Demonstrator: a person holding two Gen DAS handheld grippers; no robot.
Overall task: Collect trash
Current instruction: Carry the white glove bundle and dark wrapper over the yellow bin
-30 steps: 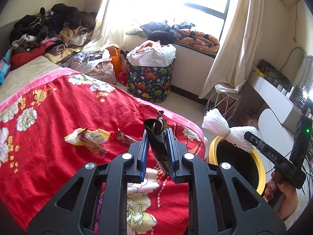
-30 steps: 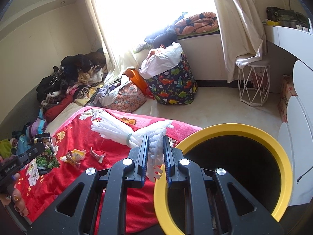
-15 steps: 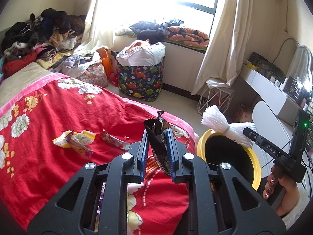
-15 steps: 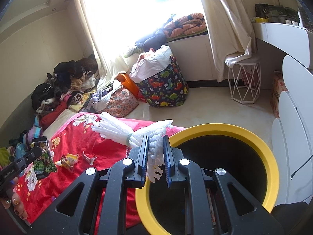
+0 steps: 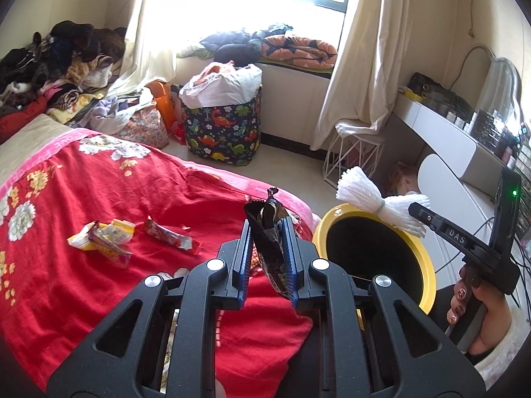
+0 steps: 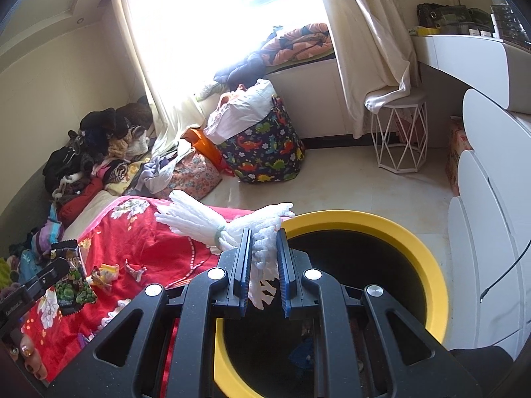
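- The left claw point(image 5: 268, 258) pinches a dark snack bag point(image 5: 270, 248) upright between its fingers, above the red blanket point(image 5: 99, 199).
- Ahead to its left, loose wrappers point(image 5: 103, 237) lie on the blanket.
- The right claw point(image 6: 264, 262) grips a white foam net point(image 6: 229, 222) tied with a band, over the near rim of the yellow bin point(image 6: 428, 265).

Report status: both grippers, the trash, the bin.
Left gripper shut on dark snack bag. Right gripper shut on white foam netting, over yellow-rimmed bin. Wrappers remain on bed.
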